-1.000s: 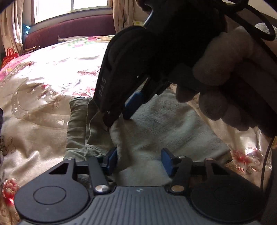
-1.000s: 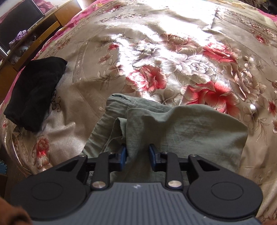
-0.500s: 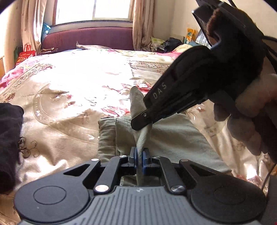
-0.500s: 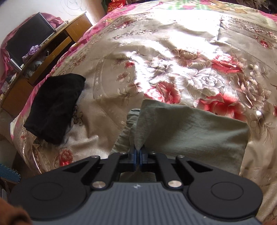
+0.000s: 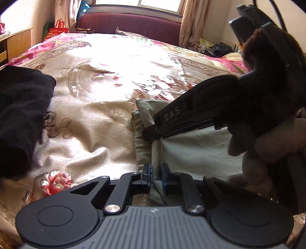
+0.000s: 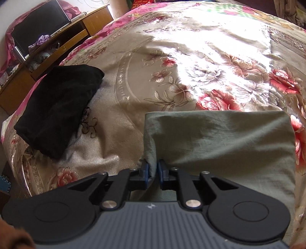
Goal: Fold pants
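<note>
Pants [image 6: 220, 138]: grey-green, folded into a rectangular block, laid on the near part of the bed; the left edge is lifted and pinched by both grippers.

Left gripper [image 5: 155, 177]: blue pads drawn close together on a vertical pleat of the pants' edge, as seen in the left wrist view.

Right gripper [image 6: 152, 171]: pads pressed onto a tuck of the same cloth at its left corner. In the left wrist view its black body [image 5: 191, 116] is seen slanting in from the right across the pants, held by a gloved hand [image 5: 267, 141]; part of the cloth behind it is hidden.

Writing: "DAS" is read in pale letters on the side of the right gripper's black body. No other legible text is made out.

Bedspread [image 6: 191, 57]: satin, beige with red and pink flowers, brightly lit in the middle; broad open surface is found beyond and to the left of the pants.

Black garment [image 6: 57, 107]: bundled near the bed's left edge, well apart from the pants.

Wooden cabinet [image 6: 63, 40]: beside the bed on the left, with a dark screen [image 6: 38, 24] on it.

Far end, left wrist view: maroon sofa [image 5: 130, 24] under a window [image 5: 137, 2], with curtains [image 5: 193, 23] to the right.
</note>
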`<state>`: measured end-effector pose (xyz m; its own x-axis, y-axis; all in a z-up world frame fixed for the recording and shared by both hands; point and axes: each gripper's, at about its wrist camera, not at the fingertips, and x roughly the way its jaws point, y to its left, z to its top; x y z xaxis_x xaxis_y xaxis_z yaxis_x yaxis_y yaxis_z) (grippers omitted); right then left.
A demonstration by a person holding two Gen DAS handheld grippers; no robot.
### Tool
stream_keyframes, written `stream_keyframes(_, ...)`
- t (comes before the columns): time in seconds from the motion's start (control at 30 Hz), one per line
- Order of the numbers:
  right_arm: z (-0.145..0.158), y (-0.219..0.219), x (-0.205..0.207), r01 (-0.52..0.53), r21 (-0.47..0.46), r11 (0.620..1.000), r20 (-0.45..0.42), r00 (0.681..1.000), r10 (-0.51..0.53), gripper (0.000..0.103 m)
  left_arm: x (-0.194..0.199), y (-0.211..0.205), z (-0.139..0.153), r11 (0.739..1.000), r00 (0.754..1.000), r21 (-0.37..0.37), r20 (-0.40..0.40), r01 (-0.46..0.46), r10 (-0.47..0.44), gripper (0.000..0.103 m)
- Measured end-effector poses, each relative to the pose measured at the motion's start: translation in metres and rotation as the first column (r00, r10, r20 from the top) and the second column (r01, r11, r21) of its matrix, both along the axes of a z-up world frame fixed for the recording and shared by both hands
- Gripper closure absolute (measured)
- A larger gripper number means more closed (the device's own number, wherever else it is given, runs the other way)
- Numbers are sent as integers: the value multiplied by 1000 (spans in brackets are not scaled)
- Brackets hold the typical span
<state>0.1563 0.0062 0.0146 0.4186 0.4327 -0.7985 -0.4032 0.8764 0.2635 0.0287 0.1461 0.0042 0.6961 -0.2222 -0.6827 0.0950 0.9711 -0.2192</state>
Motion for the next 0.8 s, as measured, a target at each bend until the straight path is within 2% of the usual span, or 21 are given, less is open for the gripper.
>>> stream_keyframes(0.07, 6, -7, 0, 14, 82, 997, 6, 1000, -14, 81, 1, 7, 1, 999, 999, 23, -5, -32, 33, 64)
stream_keyframes(0.17, 15, -14, 1, 35, 138, 990, 12, 999, -37, 78, 0, 14, 3, 995, 997, 67, -22, -73, 74, 65)
stream_keyframes(0.27, 19, -18, -3, 40, 142, 989, 50, 998, -48, 77, -3, 20, 4, 994, 996, 57, -23, -89, 90, 65)
stream_keyframes(0.4, -4, -12, 0, 45, 79, 996, 35, 998, -48, 76, -3, 5, 3, 995, 998, 85, -32, -57, 60, 65)
stream_keyframes(0.5, -19, -5, 1, 31, 138, 990, -1, 1000, -31, 74, -5, -5, 3, 989, 998, 138, -38, -48, 54, 65)
stream_keyframes(0.63, -14, 6, -4, -9, 155, 988, 10, 1000, 7, 75, -12, -5, 8, 986, 997, 157, -52, -49, 58, 64)
stream_keyframes(0.8, 1, 4, -22, -26, 141, 990, 68, 998, 16, 75, -20, -9, 15, 979, 997, 197, -42, -50, 59, 64)
